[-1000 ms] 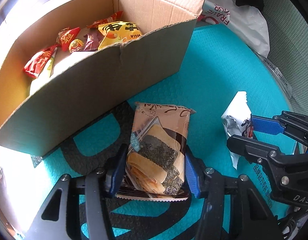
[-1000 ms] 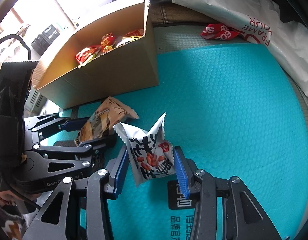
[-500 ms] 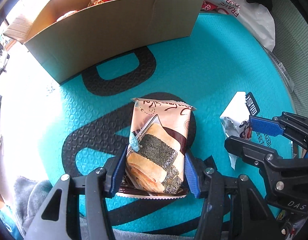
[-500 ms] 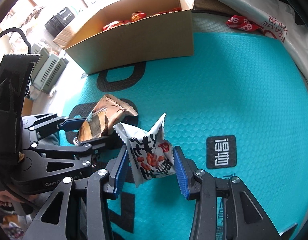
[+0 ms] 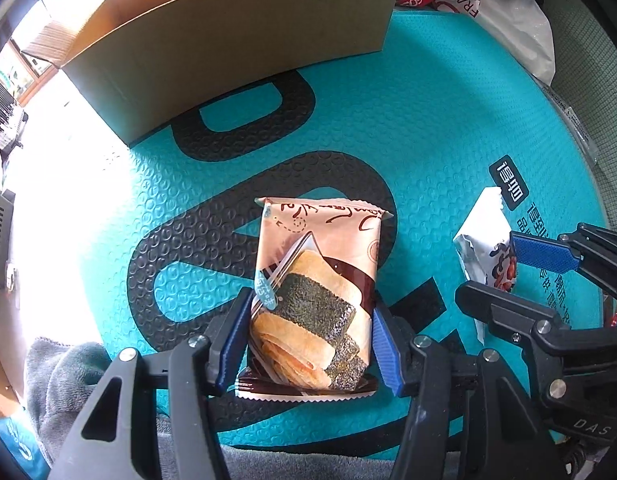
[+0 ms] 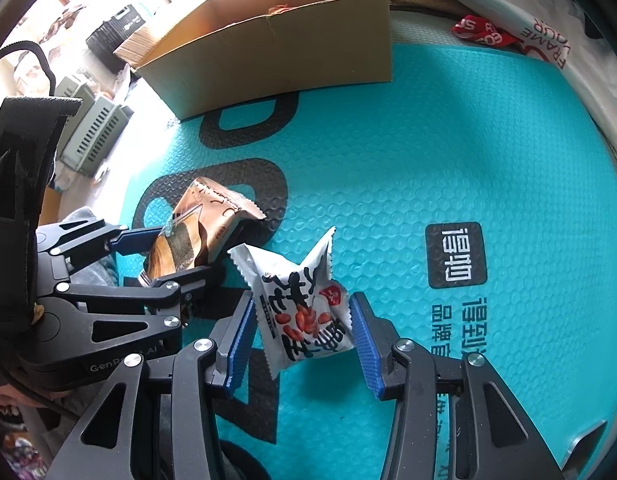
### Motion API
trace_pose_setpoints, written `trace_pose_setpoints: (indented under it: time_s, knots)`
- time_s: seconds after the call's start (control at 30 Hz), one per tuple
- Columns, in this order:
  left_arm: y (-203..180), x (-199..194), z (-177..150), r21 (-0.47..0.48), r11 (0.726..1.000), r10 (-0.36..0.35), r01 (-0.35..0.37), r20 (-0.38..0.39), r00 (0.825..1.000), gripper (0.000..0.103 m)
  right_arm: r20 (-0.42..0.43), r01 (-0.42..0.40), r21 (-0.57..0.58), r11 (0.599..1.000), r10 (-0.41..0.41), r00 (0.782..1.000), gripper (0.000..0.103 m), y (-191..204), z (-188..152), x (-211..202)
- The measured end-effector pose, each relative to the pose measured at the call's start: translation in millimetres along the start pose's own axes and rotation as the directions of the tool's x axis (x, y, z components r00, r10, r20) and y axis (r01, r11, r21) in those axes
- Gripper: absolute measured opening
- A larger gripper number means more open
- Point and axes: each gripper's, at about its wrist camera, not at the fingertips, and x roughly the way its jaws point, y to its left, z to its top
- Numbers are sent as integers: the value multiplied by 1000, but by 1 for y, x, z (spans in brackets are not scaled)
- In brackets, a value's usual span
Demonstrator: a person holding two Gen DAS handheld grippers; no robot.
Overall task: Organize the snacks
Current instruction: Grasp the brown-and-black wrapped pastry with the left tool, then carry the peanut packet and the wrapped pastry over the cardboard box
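Note:
My left gripper (image 5: pixel 308 340) is shut on a tan seaweed-cracker packet (image 5: pixel 316 280) and holds it above the teal mat (image 5: pixel 408 140). My right gripper (image 6: pixel 300 344) is shut on a white peanut packet (image 6: pixel 300 312), also above the mat. Each gripper shows in the other's view: the right one with its white packet (image 5: pixel 484 248) at right, the left one with its tan packet (image 6: pixel 196 232) at left. The open cardboard box (image 5: pixel 236 32) stands at the far edge of the mat; only a bit of orange wrapper (image 6: pixel 280 10) shows inside it.
A white plastic bag (image 6: pixel 548 20) lies at the back right with a red snack packet (image 6: pixel 484 32) next to it. A grey cloth (image 5: pixel 64 380) lies at the near left edge. Grey crates (image 6: pixel 92 136) stand off the mat at left.
Both grippers have pulled back and away from the box with their packets still held. The box now looks smaller and farther, and its contents are mostly out of sight.

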Motion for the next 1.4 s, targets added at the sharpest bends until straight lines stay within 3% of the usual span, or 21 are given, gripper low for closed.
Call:
trace_pose_setpoints:
  time_s: [0.27,0.5,0.57,0.63,0.7,1.07,1.4]
  knots:
    - [-7,8,6,-4,1000,8,-8,12,1000,65,-23,-4,24,1000,5,1000,52,-3,-1,12]
    - [-19,13,14,-4,1000,3,-3,21,1000,69,-8,9,19,1000,-8,1000,41,-5,-4,8]
    - [-18,12,15,-7,1000,5,-5,25,1000,64,-7,5,21,1000,-5,1000,39,-5,-3,7]
    - [-14,8,13,-17,1000,9,-8,33,999,51,-8,-1,24,1000,1,1000,37,-4,-3,6]
    - [-6,7,8,-28,1000,-4,5,30,1000,49,-11,-8,26,1000,8,1000,37,-4,-4,4]
    - [3,-5,-7,-77,995,-59,61,28,998,48,15,-39,27,999,38,999,36,3,-7,-11]
    - [24,-53,-21,-128,989,-60,74,105,993,48,50,-60,-19,998,60,997,36,16,-6,-30]
